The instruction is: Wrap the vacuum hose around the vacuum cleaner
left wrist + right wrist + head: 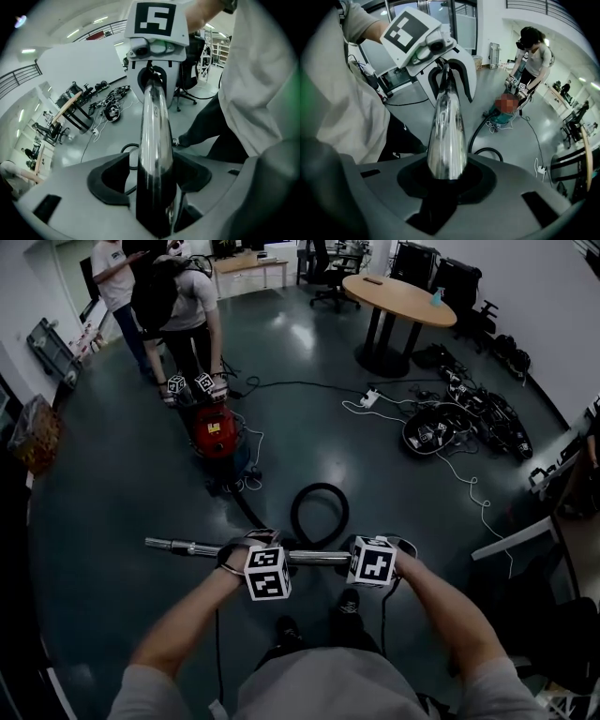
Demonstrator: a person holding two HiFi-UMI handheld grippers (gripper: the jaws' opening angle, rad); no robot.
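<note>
You hold the wand [187,547] level in front of you, well apart from the vacuum [216,430], with the hose [319,512] looping on the floor between. Your right gripper [367,557] is clamped on the wand. Your left gripper [255,554] has its jaws apart around it, one pad clear of the metal. This looks like the start: nothing is wound yet. Next you likely need to close the left, carry the wand to the vacuum and lay the hose round it. A person [187,306] bends over the vacuum, hiding its far side. Your right gripper covers where hose meets wand, and the hose is hard to follow on the dark floor.
</note>
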